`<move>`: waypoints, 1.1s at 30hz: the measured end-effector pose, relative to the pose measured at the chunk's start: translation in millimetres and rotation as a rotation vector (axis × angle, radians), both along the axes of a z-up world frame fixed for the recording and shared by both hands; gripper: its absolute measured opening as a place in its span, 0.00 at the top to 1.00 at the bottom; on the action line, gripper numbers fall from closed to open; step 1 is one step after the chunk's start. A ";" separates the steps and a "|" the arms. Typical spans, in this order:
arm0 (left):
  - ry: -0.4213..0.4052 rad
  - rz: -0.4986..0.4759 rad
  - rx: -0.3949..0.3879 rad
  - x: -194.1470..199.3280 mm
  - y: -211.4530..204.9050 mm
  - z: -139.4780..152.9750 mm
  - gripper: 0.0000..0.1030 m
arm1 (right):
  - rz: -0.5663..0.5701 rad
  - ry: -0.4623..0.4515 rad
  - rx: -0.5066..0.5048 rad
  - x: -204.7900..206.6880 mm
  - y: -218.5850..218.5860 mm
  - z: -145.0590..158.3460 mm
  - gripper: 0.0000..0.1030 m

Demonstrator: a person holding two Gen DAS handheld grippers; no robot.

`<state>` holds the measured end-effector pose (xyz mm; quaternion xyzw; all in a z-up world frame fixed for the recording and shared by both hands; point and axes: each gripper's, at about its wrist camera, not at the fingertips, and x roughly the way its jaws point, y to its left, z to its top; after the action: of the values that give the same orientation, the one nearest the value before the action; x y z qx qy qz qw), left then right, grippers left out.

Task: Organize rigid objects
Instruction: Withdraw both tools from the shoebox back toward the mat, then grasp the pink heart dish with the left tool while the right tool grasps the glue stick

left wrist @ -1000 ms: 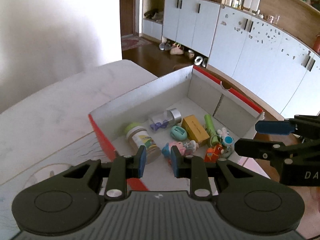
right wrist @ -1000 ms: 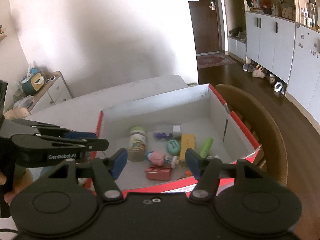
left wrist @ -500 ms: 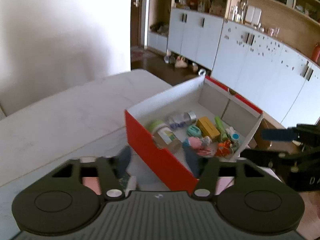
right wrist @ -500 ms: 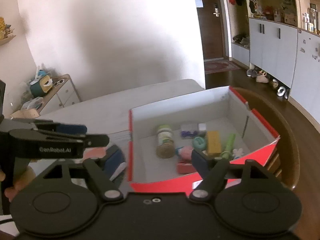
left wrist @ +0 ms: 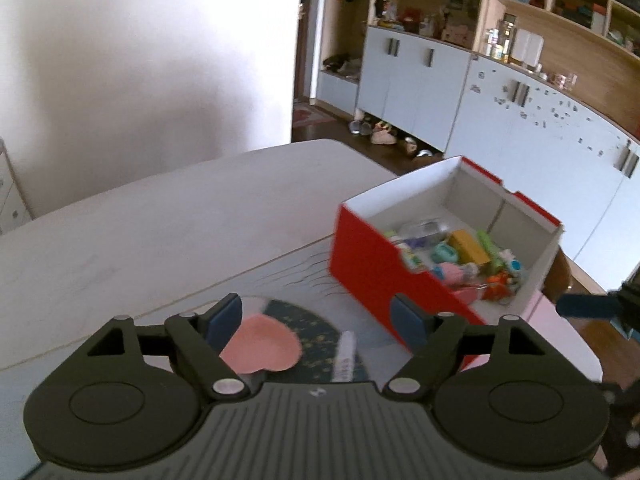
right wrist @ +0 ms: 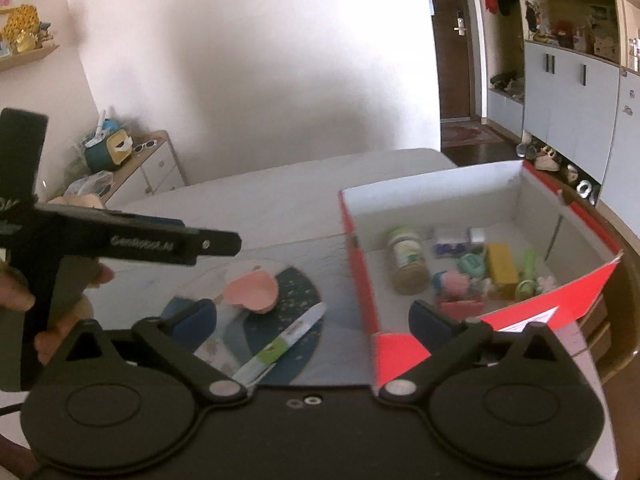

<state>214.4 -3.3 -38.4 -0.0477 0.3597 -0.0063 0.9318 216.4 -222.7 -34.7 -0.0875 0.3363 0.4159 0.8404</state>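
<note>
Both the left gripper (left wrist: 317, 316) and right gripper (right wrist: 316, 317) are opening and empty, the pink heart-shaped dish (right wrist: 252, 292) lies on the dark round mat (right wrist: 298, 308) nearer the left one, and the white-green tube (right wrist: 280, 348) points diagonally toward the red cardboard box (right wrist: 362, 292).

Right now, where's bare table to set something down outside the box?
Free: the pale table stretching from the red box toward the white wall. Crowded: the dark round mat, carrying the pink heart dish and a tube, and the box floor, full of small items.
</note>
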 end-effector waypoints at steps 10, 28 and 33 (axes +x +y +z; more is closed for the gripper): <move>0.050 0.095 0.012 12.3 46.9 -52.1 0.19 | -0.001 0.012 -0.093 -17.2 52.5 -39.9 0.01; 0.150 0.028 -0.013 45.8 45.4 -110.9 0.19 | -0.037 0.099 -0.258 3.5 95.0 -103.6 0.14; 0.155 0.012 -0.028 51.1 41.6 -117.7 0.19 | -0.048 0.103 -0.273 9.7 101.2 -110.6 0.19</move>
<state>265.5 38.3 -156.2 -0.0630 0.4305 -0.0020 0.9004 226.0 -121.6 -145.3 -0.1713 0.4343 0.3503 0.8120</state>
